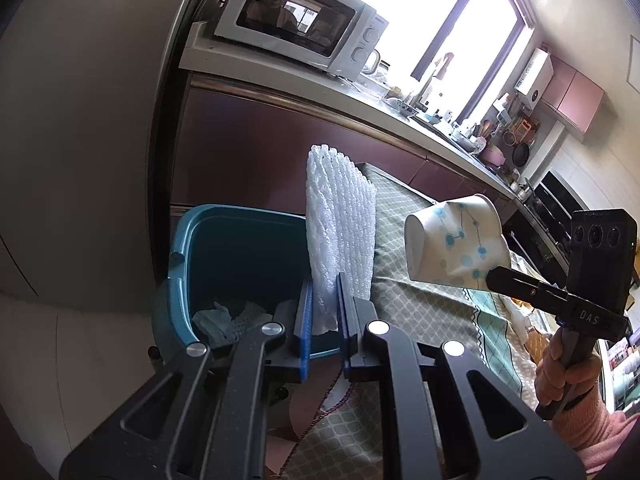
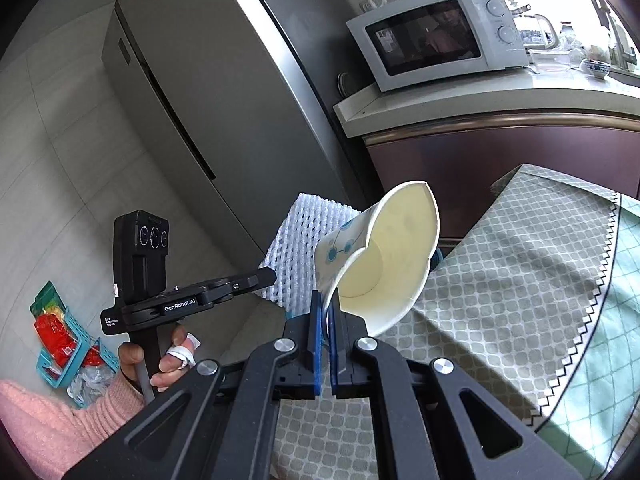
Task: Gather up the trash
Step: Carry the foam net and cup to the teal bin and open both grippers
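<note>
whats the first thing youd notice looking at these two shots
Two pieces of trash held up side by side over the edge of the cloth-covered table: the left gripper has its jaws shut on a white foam net sleeve, and the right gripper pinches the rim of a crushed paper cup with blue dots. Just below the foam sits a teal trash bin with crumpled scraps already inside.

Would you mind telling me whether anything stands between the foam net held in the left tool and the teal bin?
Nothing visible does. The left tool is shut on the foam net, which hangs beside the teal bin; its mouth is open, with only crumpled trash at the bottom. The paper cup is off to the right.
</note>
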The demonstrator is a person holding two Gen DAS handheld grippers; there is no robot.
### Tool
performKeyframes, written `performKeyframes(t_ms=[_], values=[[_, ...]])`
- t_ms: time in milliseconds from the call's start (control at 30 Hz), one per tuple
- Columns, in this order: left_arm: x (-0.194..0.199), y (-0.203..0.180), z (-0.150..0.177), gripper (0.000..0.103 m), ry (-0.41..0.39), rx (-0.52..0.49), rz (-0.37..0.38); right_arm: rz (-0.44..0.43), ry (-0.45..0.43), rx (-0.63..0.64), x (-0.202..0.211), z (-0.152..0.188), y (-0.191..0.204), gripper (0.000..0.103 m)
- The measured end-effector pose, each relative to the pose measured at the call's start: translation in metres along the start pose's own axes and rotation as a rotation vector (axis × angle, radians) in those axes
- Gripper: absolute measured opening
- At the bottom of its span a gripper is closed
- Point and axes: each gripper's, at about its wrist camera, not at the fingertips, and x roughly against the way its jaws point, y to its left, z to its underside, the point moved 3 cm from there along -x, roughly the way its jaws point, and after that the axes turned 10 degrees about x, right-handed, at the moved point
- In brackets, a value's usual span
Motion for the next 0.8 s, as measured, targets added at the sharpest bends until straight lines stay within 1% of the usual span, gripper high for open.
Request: performKeyframes(t_ms=[233,433,800], values=[[-0.013,0.022,0.002,0.011,0.006,0.031,-0.048,0.006,0.054,0.016,-0.028,-0.007,0.005,0.002],[-0.029,0.035,0.003,0.011,0.024,0.057,-0.067,0.018,0.107,0.020,-0.052,-0.008,0.005,0.002],[-0.063,0.053,0.006,0.012,0.059,0.088,-0.099,0.056,0.202,0.000,-0.093,-0.005,-0.010,0.002]])
